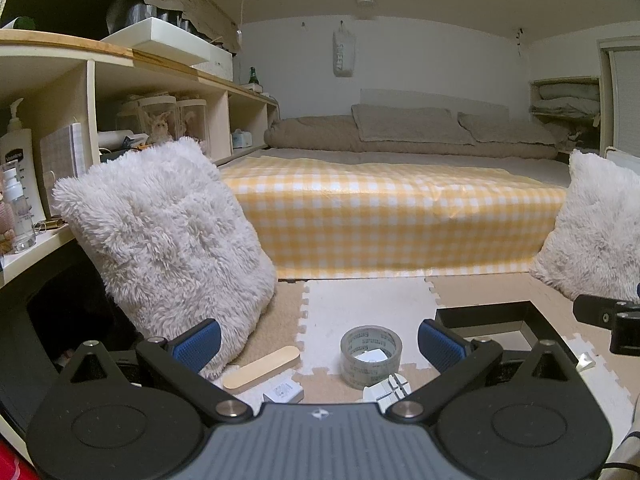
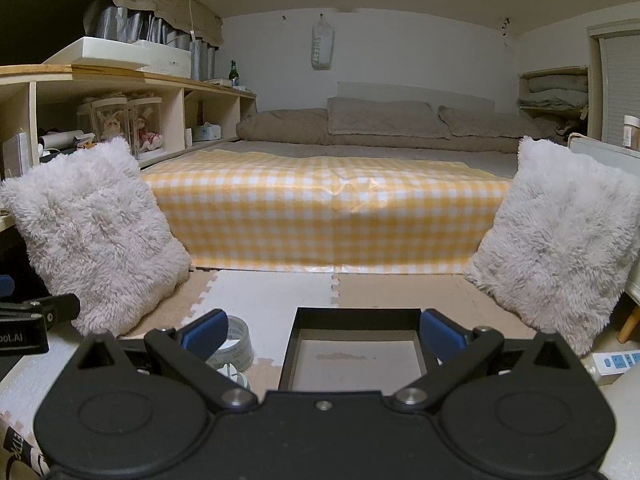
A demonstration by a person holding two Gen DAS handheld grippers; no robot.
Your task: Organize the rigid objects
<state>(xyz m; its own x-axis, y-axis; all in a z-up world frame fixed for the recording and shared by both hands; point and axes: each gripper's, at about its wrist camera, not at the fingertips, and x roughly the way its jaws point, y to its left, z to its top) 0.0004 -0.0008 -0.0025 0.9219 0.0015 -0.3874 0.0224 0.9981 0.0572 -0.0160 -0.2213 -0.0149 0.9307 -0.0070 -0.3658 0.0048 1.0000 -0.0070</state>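
In the left wrist view my left gripper (image 1: 319,342) is open and empty above the foam floor mat. Between its fingers lies a roll of clear tape (image 1: 371,356). A flat wooden stick (image 1: 262,368), a small white charger block (image 1: 282,391) and a white ridged piece (image 1: 387,389) lie just in front of it. A black tray (image 1: 496,322) sits to the right. In the right wrist view my right gripper (image 2: 323,338) is open and empty, its fingers on either side of the black tray (image 2: 356,314). The tape roll (image 2: 236,346) lies to the left.
A fluffy white cushion (image 1: 168,236) leans at the left and another (image 2: 560,248) at the right. A bed with a yellow checked cover (image 2: 328,216) stands behind. Shelves with bottles (image 1: 18,168) run along the left. A white power strip (image 2: 614,362) lies at the right.
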